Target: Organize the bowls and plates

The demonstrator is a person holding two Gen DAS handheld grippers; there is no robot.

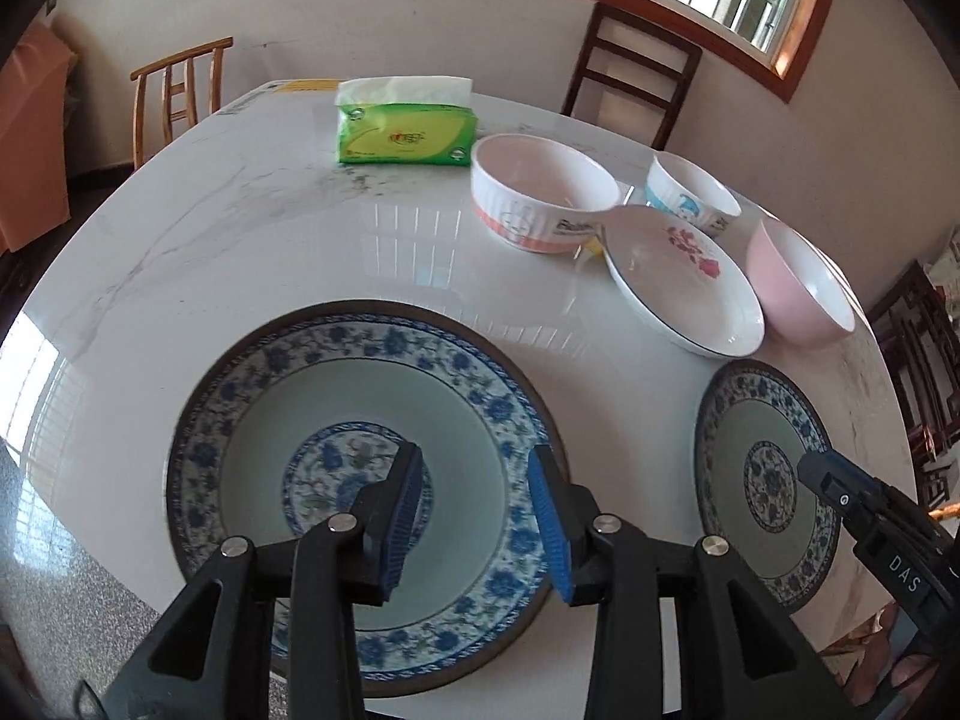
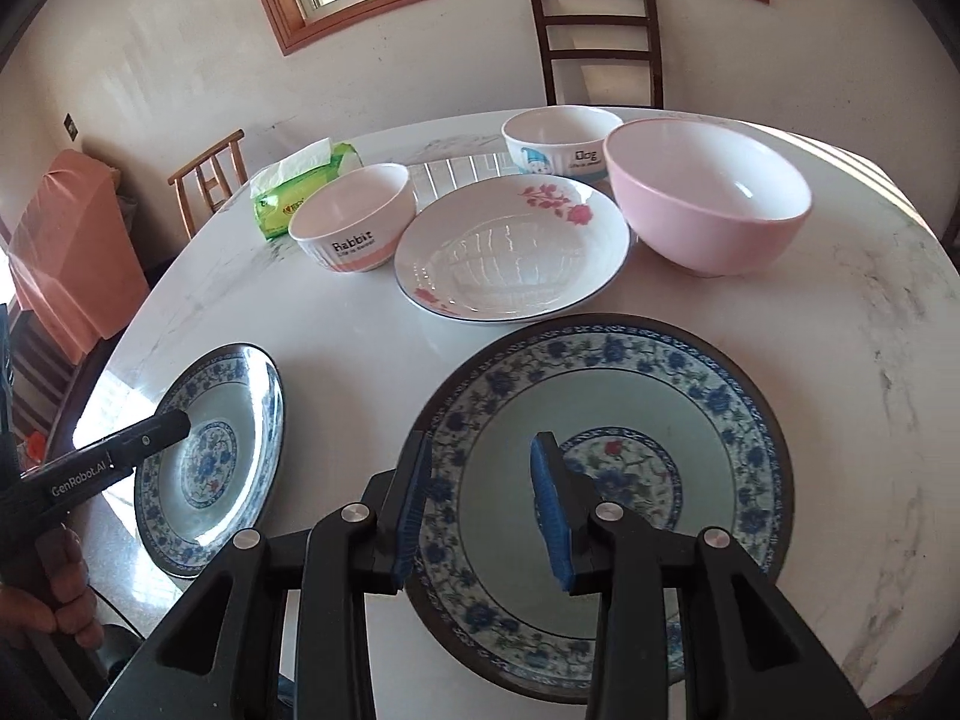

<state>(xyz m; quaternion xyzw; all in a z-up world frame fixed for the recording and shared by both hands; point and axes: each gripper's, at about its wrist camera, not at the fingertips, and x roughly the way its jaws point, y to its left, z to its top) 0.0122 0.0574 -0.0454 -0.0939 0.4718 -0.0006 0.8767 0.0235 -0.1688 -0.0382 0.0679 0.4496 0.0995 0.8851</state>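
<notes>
Two blue-patterned plates lie at the table's near edge. My left gripper [image 1: 477,510] is open and empty above the left plate [image 1: 360,396], which also shows in the right wrist view [image 2: 240,396]. My right gripper [image 2: 480,504] is open and empty above the left rim of the right plate [image 2: 690,396], also seen in the left wrist view [image 1: 750,420]. Behind them are a white rose plate [image 2: 510,252], a "Rabbit" bowl [image 2: 354,216], a "Dog" bowl [image 2: 558,141] and a pink bowl [image 2: 708,204].
A green tissue pack [image 1: 405,132] lies at the far side of the white marble table [image 1: 240,228]. Wooden chairs [image 2: 594,42] stand behind the table under a window. The table edge runs close below both grippers.
</notes>
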